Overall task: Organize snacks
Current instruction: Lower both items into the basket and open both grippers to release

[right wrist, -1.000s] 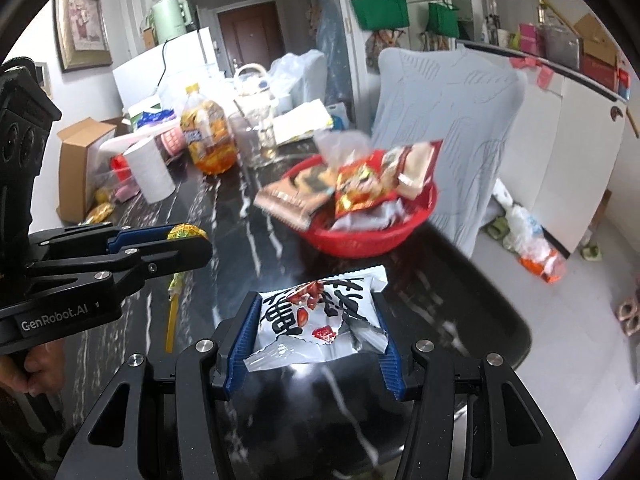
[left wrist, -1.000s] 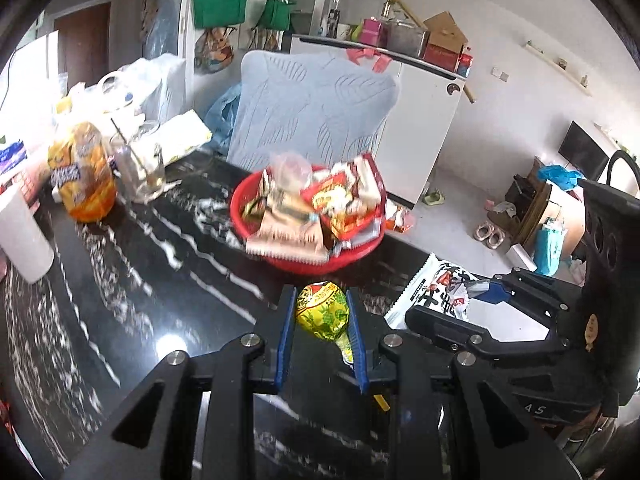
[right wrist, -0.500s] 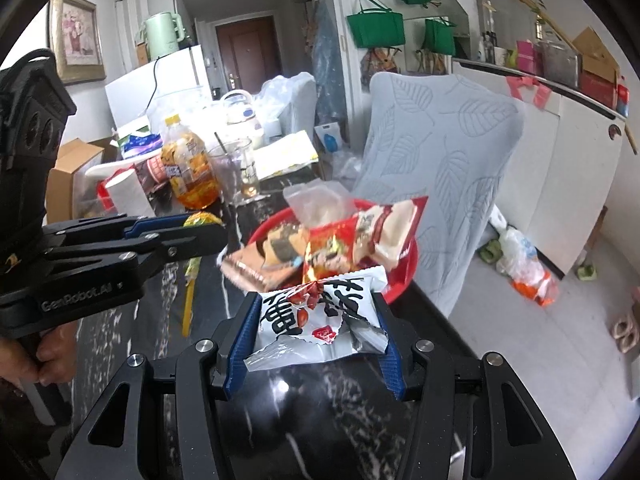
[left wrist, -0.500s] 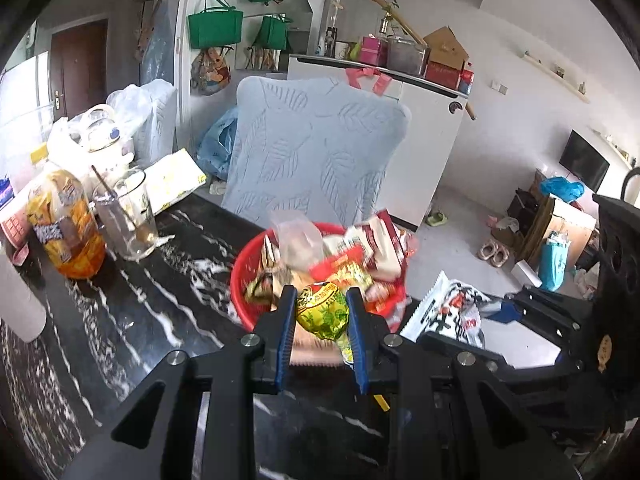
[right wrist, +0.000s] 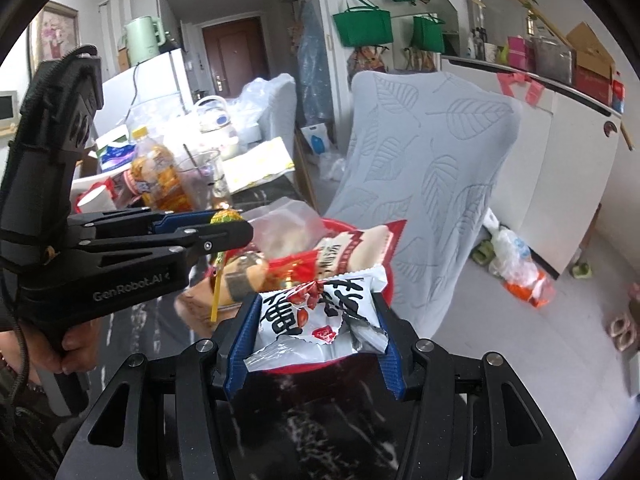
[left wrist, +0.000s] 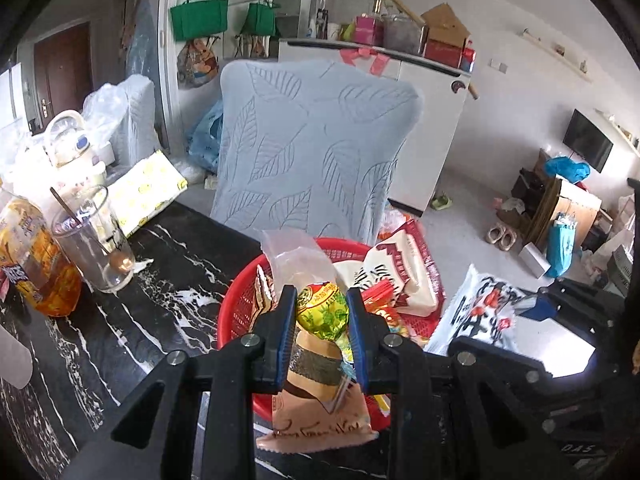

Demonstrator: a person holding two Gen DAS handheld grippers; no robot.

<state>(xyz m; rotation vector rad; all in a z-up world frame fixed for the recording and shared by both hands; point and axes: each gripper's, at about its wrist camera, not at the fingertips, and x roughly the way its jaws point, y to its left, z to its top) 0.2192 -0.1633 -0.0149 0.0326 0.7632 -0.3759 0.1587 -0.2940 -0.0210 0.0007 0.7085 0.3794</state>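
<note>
A: Where are the snacks?
B: Left gripper (left wrist: 322,312) pinches a yellow-green lollipop (left wrist: 323,309) above the red basket (left wrist: 236,312); right gripper (right wrist: 316,322) clamps a white packet (right wrist: 316,316) at its rim.

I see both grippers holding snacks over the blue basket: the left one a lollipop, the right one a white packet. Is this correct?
Not quite: the basket is red, not blue, as the left wrist view shows. The rest holds: the left gripper grips a lollipop, and the right gripper a white packet, both over the basket.
</note>
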